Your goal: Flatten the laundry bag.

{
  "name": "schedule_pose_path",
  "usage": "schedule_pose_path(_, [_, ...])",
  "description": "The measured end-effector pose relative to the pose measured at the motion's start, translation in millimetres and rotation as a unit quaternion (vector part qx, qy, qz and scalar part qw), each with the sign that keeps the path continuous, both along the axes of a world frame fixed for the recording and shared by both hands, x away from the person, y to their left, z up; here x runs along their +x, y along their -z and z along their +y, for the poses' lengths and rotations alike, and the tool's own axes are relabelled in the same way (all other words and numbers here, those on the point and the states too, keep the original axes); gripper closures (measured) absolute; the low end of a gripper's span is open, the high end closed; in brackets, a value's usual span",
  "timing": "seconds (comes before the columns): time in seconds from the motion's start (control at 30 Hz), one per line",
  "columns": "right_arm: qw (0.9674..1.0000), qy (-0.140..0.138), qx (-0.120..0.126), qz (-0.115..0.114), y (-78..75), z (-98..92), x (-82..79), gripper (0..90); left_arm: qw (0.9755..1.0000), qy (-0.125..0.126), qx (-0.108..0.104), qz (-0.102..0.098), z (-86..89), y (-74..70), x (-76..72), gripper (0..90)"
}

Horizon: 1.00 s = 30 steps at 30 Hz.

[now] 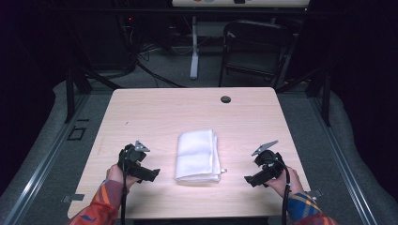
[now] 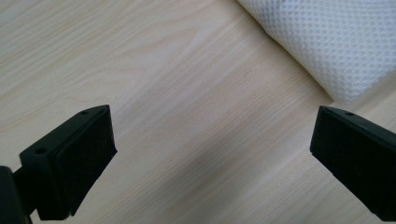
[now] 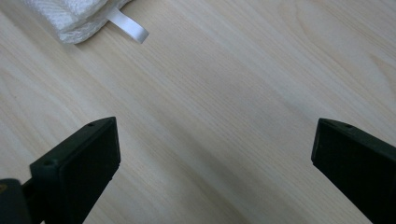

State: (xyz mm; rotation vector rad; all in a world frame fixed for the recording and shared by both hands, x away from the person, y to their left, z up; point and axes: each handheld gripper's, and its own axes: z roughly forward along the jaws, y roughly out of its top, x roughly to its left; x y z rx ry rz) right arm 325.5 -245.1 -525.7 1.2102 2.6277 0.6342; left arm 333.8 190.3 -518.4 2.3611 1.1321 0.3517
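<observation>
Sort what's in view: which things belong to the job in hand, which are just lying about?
In the job:
- folded white towel, mid-table between the grippers, its tag sticking out
- left gripper, open, beside the towel, not touching
- right gripper, open, beside the towel, not touching

Lying about:
- black round fitting near the table's far edge
- folding chair behind the table

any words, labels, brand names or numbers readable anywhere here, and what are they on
None can be read.
The white tag at the corner of the folded white towel looks blank.
The coloured marks on the pale board beyond the table are too small and cut off to read.
The left gripper and right gripper show no lettering.
</observation>
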Motion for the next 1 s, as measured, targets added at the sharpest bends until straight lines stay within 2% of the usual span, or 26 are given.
schedule_pose_path(0.2, [0.9999,-0.001,0.01,0.005,1.5,-0.1,0.0,1.3,1.0,0.009,-0.004,-0.001,-5.2,-2.1,-1.2,0.0])
schedule_pose_path(0.3, [0.9999,-0.003,0.003,0.013,0.9,-0.6,1.2,1.3,0.9999,0.013,-0.003,-0.001,-6.2,-3.3,-2.0,0.0])
schedule_pose_path(0.33, [0.9999,-0.002,0.007,0.014,1.6,0.1,1.3,1.3,0.9999,0.013,-0.005,-0.001,-6.6,-3.8,-2.5,0.0])
schedule_pose_path(0.37, [0.9999,-0.004,0.001,0.015,2.0,1.2,1.2,1.3,0.9998,0.018,-0.012,0.001,-6.8,-5.0,-2.9,0.0])
schedule_pose_path(0.53, [0.9998,-0.007,-0.001,0.017,0.1,1.3,1.9,1.6,0.9995,0.023,-0.021,0.002,-9.8,-7.9,-2.8,0.0])
schedule_pose_path(0.57, [0.9998,-0.005,0.008,0.018,0.6,2.0,2.2,1.9,0.9992,0.03,-0.025,0.003,-13.2,-10.0,-2.1,0.0])
schedule_pose_path(0.6, [0.9998,-0.006,-0.002,0.019,0.8,1.4,2.3,2.1,0.9992,0.03,-0.025,0.003,-13.2,-10.0,-2.1,0.1])
schedule_pose_path(0.63, [0.9997,-0.008,-0.003,0.023,1.3,1.3,2.1,2.1,0.9989,0.041,-0.023,0.003,-19.3,-13.1,-1.6,0.1])
schedule_pose_path(0.77, [0.9995,-0.008,0.002,0.032,1.6,0.9,1.1,2.2,0.9985,0.05,-0.024,0.003,-28.9,-16.9,-0.6,0.1])
schedule_pose_path(0.9, [0.9994,-0.011,-0.001,0.033,2.2,2.4,2.9,2.3,0.9975,0.065,-0.029,0.001,-41.6,-20.1,0.1,0.1])
schedule_pose_path(0.97, [0.9995,-0.006,0.007,0.031,3.9,4.1,2.5,2.4,0.9972,0.069,-0.029,0.001,-43.8,-20.6,0.7,0.1])
schedule_pose_path(1.0, [0.9993,-0.013,-0.003,0.035,2.3,3.8,3.1,2.4,0.997,0.071,-0.03,0.0,-46.2,-20.6,1.4,0.1])
